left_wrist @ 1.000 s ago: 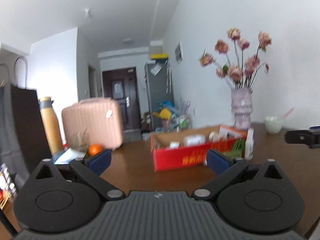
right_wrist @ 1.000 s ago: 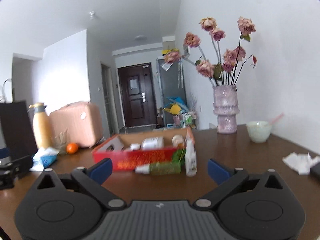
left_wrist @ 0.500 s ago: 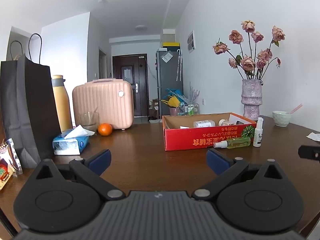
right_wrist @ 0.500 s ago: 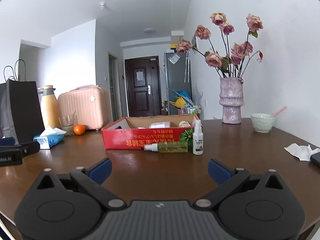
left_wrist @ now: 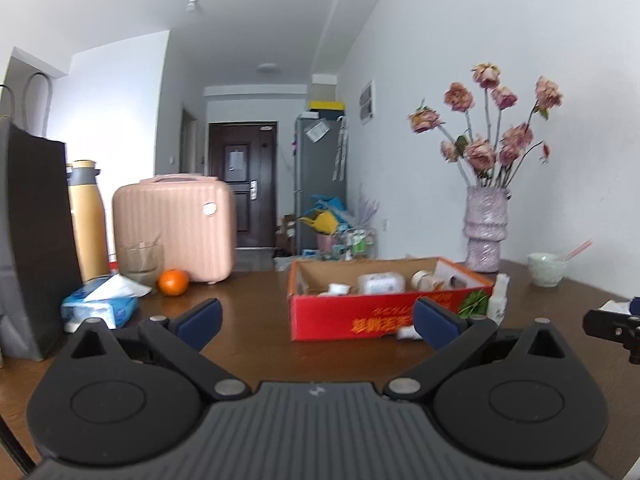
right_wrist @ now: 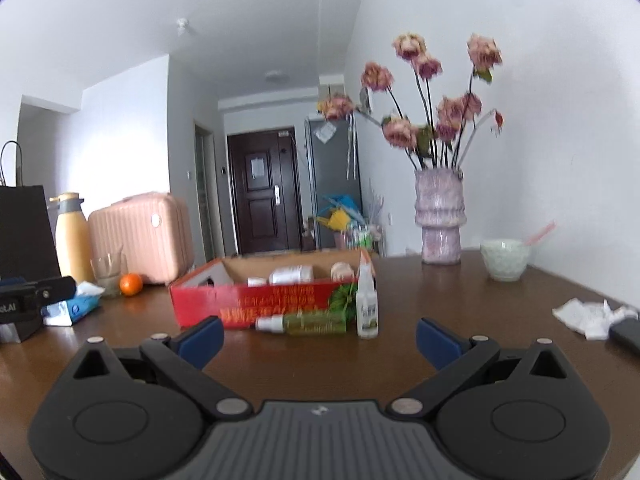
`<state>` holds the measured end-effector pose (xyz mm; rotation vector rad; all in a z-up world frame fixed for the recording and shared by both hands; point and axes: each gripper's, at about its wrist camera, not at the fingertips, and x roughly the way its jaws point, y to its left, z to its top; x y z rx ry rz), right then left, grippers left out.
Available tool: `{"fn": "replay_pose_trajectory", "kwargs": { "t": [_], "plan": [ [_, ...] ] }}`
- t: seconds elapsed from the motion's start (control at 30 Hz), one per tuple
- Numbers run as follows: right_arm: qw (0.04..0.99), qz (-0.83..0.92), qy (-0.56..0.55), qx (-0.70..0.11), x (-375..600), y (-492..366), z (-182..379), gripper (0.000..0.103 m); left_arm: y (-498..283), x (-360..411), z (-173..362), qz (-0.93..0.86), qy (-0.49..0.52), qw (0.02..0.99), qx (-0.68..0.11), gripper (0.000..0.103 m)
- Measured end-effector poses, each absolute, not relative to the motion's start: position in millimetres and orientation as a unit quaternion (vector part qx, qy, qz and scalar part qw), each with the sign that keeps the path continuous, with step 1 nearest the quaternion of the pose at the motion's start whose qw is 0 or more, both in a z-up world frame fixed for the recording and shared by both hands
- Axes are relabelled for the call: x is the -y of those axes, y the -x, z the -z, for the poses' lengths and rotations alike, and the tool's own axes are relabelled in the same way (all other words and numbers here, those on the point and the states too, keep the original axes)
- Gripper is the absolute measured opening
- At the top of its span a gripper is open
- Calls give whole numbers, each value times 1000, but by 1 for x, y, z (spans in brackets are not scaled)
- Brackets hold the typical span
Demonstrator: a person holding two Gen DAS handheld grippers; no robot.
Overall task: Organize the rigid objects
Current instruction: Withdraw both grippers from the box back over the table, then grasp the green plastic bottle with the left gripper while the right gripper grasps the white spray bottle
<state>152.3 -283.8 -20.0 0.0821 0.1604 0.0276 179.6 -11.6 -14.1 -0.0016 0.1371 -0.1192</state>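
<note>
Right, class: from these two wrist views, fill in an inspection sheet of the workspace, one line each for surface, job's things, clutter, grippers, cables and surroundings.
Surface: dark brown wooden table, glossy.
Job's things: red cardboard box holding small white containers; green spray bottle lying in front of it; white spray bottle upright beside it.
Clutter: orange, tissue pack, glass, yellow flask, pink case, black paper bag, vase of roses, green bowl, crumpled tissue.
Grippers: left gripper and right gripper, jaws wide apart, holding nothing.
Cables: nothing seen.
Surroundings: dark door, grey fridge, white walls.
</note>
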Motion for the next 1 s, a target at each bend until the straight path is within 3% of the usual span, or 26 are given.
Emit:
{"fn": "replay_pose_trajectory", "kwargs": {
  "t": [0.13, 0.43, 0.67, 0.77, 0.93, 0.97, 1.0],
  "plan": [
    [997, -3, -34, -69, 291, -173, 15, 103, -204, 24, 13, 73, -7, 994, -84, 103],
    [988, 14, -55, -144, 326, -260, 18, 102, -291, 52, 20, 95, 2, 981, -168, 103],
    [975, -16, -51, -216, 341, -333, 25, 92, -353, 81, 36, 150, 1, 961, -231, 103],
    [967, -25, -49, -249, 344, -366, 34, 82, -374, 101, 42, 179, -29, 955, -235, 95],
    [954, -32, -88, -283, 353, -409, 53, 49, -406, 137, 54, 253, -86, 932, -247, 77],
    [953, -36, -98, -284, 355, -414, 56, 44, -412, 143, 58, 262, -88, 926, -255, 68],
    [952, -40, -100, -286, 355, -416, 58, 30, -419, 149, 61, 275, -92, 920, -265, 60]
  ]
}}
